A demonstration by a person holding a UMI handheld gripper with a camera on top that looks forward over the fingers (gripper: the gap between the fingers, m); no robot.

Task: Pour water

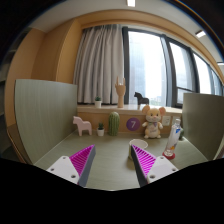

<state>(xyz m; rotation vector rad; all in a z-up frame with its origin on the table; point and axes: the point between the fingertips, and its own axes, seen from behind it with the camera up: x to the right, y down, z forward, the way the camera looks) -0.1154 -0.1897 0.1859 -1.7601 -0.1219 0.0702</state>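
A: Gripper view only. Gripper [112, 165] fingers are spread wide, nothing between the pink pads [80, 160]. Not holding anything.

B: Water source?

A: Likely the clear bottle with a red cap [171, 150], standing on the table [112, 150] ahead and just off the right-hand finger. No obvious cup that I can make out, so I can't say where the water goes.

B: Step?

A: Judging from this, pre-grasp. Pour not started. Next move calls for swinging right, centring the bottle between the fingers, then closing on its body.

B: Clutter?

A: A row of toys at the far edge: white toy horse [82, 125], green cactus [114, 122], purple round thing [131, 123], plush bunny [152, 121]. All well beyond the fingers.

B: Room?

A: Pale green tabletop with grey partitions [42, 115] at both sides. Behind them, a windowsill holding a wooden hand model [121, 93], curtain [100, 65] on the left, and big windows [160, 65].
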